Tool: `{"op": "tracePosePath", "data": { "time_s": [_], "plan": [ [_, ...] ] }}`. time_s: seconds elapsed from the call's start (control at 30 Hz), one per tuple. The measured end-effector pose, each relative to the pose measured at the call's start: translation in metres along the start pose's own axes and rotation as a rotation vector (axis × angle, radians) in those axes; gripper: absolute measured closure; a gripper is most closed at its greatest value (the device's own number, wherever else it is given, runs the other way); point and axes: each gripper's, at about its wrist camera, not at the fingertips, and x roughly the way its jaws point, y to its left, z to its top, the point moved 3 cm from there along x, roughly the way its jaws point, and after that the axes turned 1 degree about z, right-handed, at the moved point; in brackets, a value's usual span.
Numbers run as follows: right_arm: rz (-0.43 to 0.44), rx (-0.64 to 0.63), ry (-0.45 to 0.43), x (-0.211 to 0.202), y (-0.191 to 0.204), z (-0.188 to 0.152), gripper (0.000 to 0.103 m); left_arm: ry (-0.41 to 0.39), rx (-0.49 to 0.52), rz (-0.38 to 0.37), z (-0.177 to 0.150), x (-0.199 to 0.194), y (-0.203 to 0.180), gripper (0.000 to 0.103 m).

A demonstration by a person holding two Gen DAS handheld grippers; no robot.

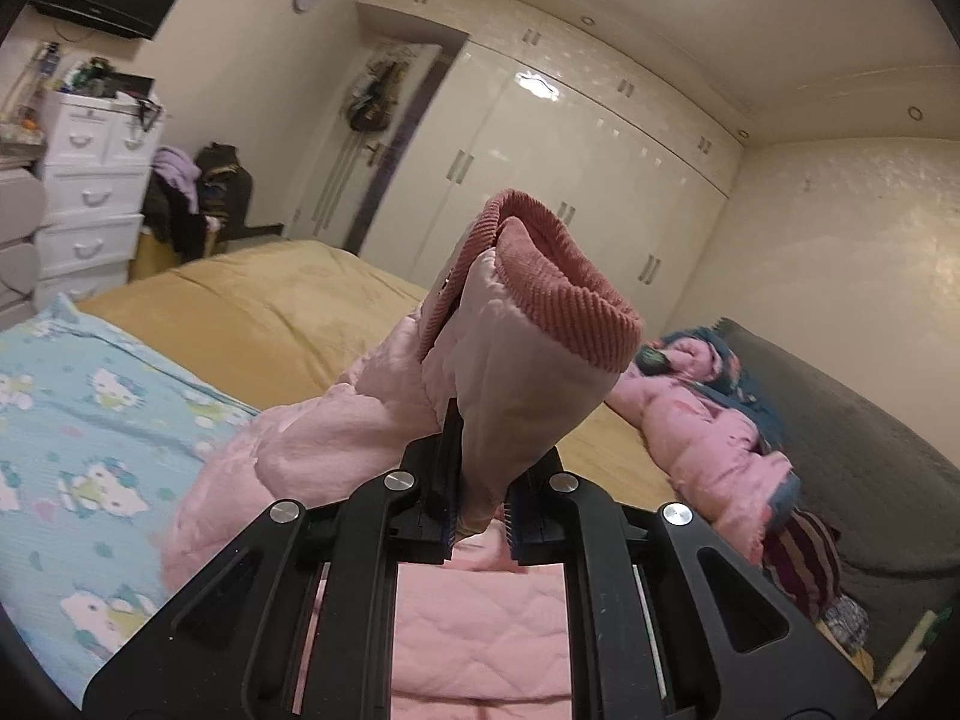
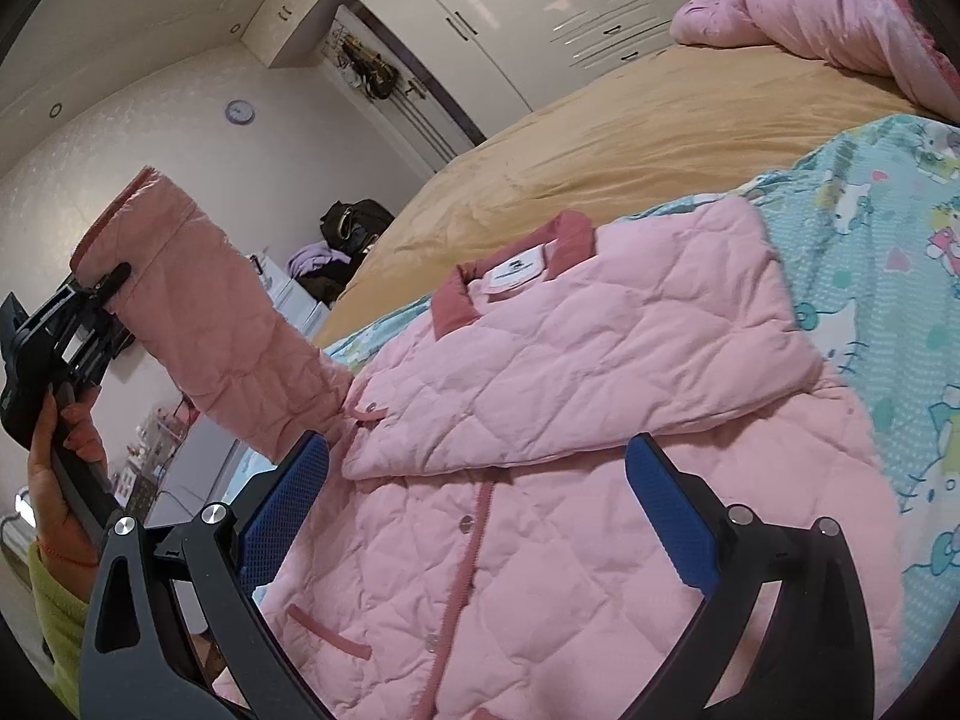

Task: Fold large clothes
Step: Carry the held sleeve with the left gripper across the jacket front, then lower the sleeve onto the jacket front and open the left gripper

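Your left gripper (image 1: 480,516) is clamped on the sleeve (image 1: 516,360), raised off the jacket (image 2: 540,420). Right gripper (image 2: 480,516) gapes empty above the body. Lay the sleeve flat across it.

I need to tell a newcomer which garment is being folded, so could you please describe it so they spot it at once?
On the bed, over the blue cartoon sheet, lies a pale pink quilted jacket. Unlike the crumpled pink coat beyond, it has a darker corduroy collar, and the left gripper lifts its sleeve.
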Motion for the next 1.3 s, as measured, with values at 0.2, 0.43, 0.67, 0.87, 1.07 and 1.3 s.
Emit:
{"op": "tracePosePath", "data": {
  "time_s": [0.2, 0.43, 0.67, 0.87, 1.07, 1.3],
  "plan": [
    [-0.018, 0.035, -0.019, -0.009, -0.021, 0.001, 0.004, 0.071, 0.038, -0.062, -0.030, 0.027, -0.029, 0.098],
    [-0.042, 0.084, -0.041, -0.017, -0.043, 0.005, 0.004, 0.188, 0.088, -0.121, -0.079, 0.058, -0.047, 0.098],
    [-0.079, 0.138, -0.054, -0.022, -0.063, 0.006, 0.004, 0.301, 0.128, -0.158, -0.129, 0.086, -0.050, 0.097],
    [-0.108, 0.173, -0.048, -0.020, -0.076, 0.006, 0.004, 0.418, 0.201, -0.178, -0.184, 0.105, -0.057, 0.097],
    [-0.116, 0.187, -0.036, -0.015, -0.082, 0.007, 0.004, 0.526, 0.274, -0.179, -0.232, 0.120, -0.064, 0.092],
    [-0.075, 0.198, 0.045, 0.010, -0.077, 0.015, 0.004, 0.596, 0.420, -0.146, -0.265, 0.123, -0.069, 0.086]
  ]
}}
